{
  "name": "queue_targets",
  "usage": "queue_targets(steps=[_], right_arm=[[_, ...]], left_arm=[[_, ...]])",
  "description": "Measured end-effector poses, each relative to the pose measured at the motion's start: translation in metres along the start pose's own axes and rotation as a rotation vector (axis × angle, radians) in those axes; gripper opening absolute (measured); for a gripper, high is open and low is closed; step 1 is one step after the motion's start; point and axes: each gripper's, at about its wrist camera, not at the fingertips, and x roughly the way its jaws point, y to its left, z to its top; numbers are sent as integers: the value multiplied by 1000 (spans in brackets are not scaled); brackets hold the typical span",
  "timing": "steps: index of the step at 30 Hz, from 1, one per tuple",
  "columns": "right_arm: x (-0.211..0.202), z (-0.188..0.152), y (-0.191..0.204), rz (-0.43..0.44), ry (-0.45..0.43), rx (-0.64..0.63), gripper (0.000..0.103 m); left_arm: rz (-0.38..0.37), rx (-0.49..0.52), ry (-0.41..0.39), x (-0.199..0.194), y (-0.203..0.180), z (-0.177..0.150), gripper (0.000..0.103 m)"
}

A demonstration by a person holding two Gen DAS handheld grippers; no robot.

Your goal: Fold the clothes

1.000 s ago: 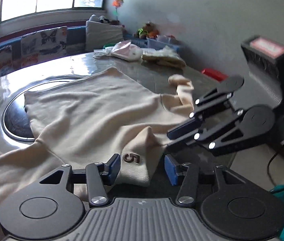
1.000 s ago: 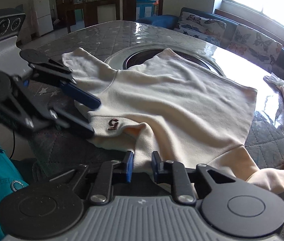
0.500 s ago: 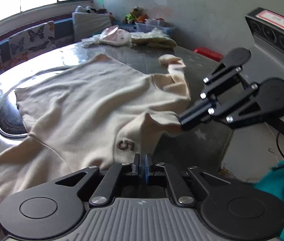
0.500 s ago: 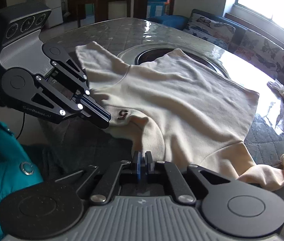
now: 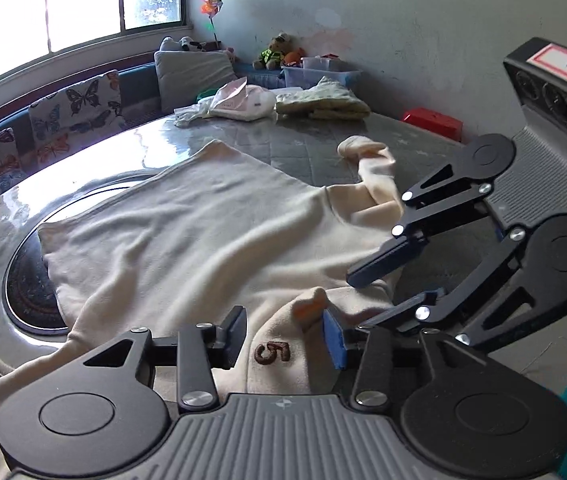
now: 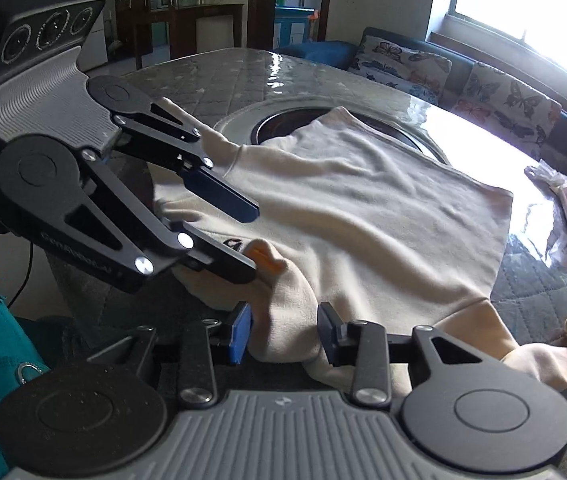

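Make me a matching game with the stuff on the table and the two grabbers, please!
Things:
1. cream sweater
2. embroidered 5
3. left gripper
4. yellow-green cloth pile

Descriptions:
A. brown, stitched near the collar
B. at the far edge of the table, by the wall
C. open, with the collar between its fingers
D. spread over the table, covering part of the round inset

Pairs: 1-D, 2-A, 3-C, 4-B

The right gripper is open too, with fabric between its fingers.
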Motion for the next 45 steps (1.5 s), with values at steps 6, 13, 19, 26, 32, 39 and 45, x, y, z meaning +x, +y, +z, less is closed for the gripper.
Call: queue_targets(steps=[6,13,19,26,32,39,45], right_arm=[[-6,-2,-2,-1,15,-16,4],[-22,-9,5,66,53,-92,4],[-30,7,-11,34,-46,-11,11],[5,15,-23,43,-52,61,21],[17,2,-8,87,-9,9,25],[-8,-2,-20,123,-56,101,35],[-33,-4,-76,-119,-112,232,39]], left_arm=[[-63,-25,31,4,3,-7,6],[-128,13,51,-6,-9,-23,5],[-146,5,-59,-34,5,-2,9],[16,-196,-60,-5,63,18,11],[146,-327,6,27,105,7,12],[165,-373,14,15,117,-8,21],[70,-267,-18,14,70,12,36]])
